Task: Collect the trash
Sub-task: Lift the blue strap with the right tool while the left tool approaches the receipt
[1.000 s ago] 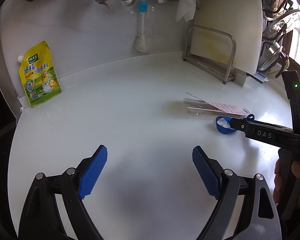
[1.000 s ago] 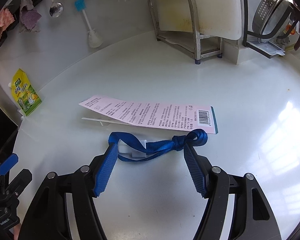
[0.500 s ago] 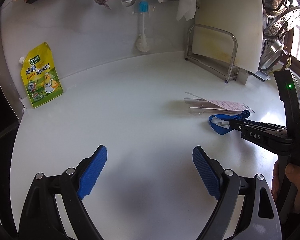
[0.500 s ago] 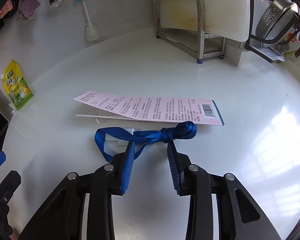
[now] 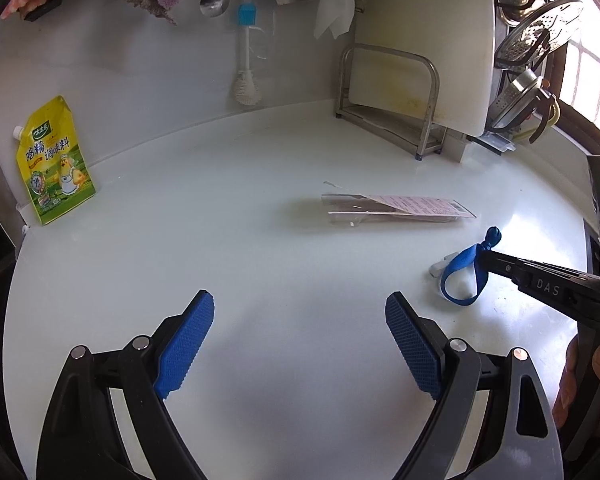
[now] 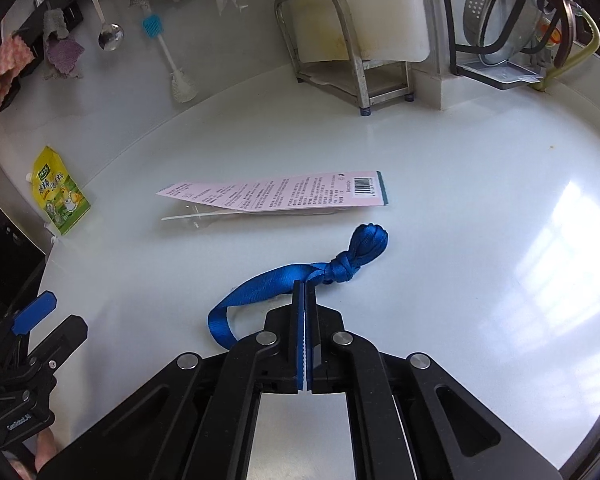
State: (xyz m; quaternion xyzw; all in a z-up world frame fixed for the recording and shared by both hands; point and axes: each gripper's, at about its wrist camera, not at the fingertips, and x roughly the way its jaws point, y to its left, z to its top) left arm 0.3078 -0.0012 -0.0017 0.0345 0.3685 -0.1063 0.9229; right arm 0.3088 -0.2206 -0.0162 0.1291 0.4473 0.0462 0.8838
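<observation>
My right gripper (image 6: 304, 286) is shut on a knotted blue strap (image 6: 332, 268) and holds it just above the white counter; its loop hangs to the left. In the left wrist view the strap (image 5: 462, 270) hangs from the right gripper (image 5: 485, 256) at the right. A pink printed card on a clear wrapper (image 6: 276, 196) lies flat beyond the strap; it also shows in the left wrist view (image 5: 400, 208). My left gripper (image 5: 300, 340) is open and empty over bare counter, to the left of the strap.
A yellow seasoning pouch (image 5: 54, 160) leans on the wall at the far left. A steel rack with a white cutting board (image 5: 416, 60) stands at the back. A brush (image 5: 244, 56), spoon and cloths hang on the wall. Strainers (image 6: 512, 20) sit at the back right.
My right gripper has closed on the blue strap and lifted it back off the counter, away from the pink card. My left gripper has stayed open and nearly still.
</observation>
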